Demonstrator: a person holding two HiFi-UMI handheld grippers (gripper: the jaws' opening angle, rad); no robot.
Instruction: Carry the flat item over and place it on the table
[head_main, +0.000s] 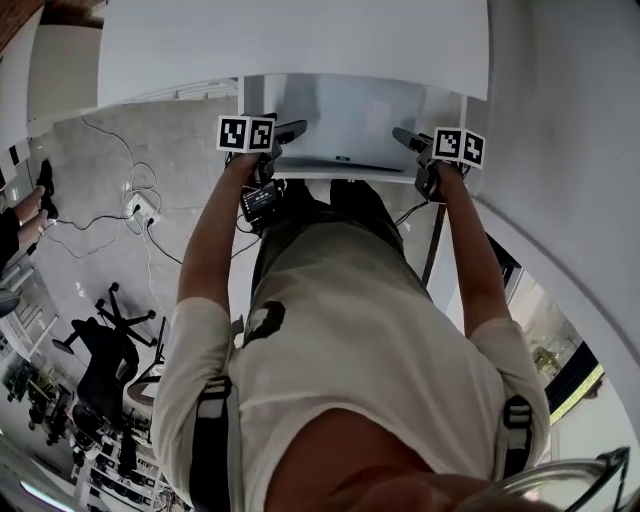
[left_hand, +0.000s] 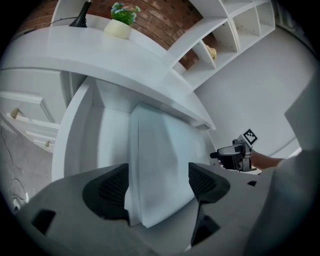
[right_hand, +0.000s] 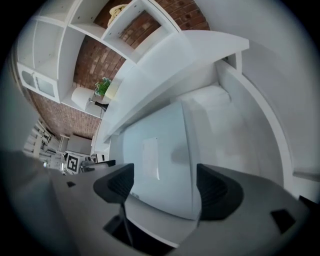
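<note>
1. White flat item (head_main: 345, 125) lies in the recess beneath the tabletop (head_main: 300, 40), far ahead.
2. Left gripper (left_hand: 159, 182) and right gripper (right_hand: 165, 187) gape wide, gripping nothing; the item's edges sit between their jaws.
3. Likely best: close both evenly, lift level.

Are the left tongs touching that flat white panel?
Cannot tell. Left gripper view: the flat white panel lies between the spread left tongs; no gap or contact shows plainly.
</note>
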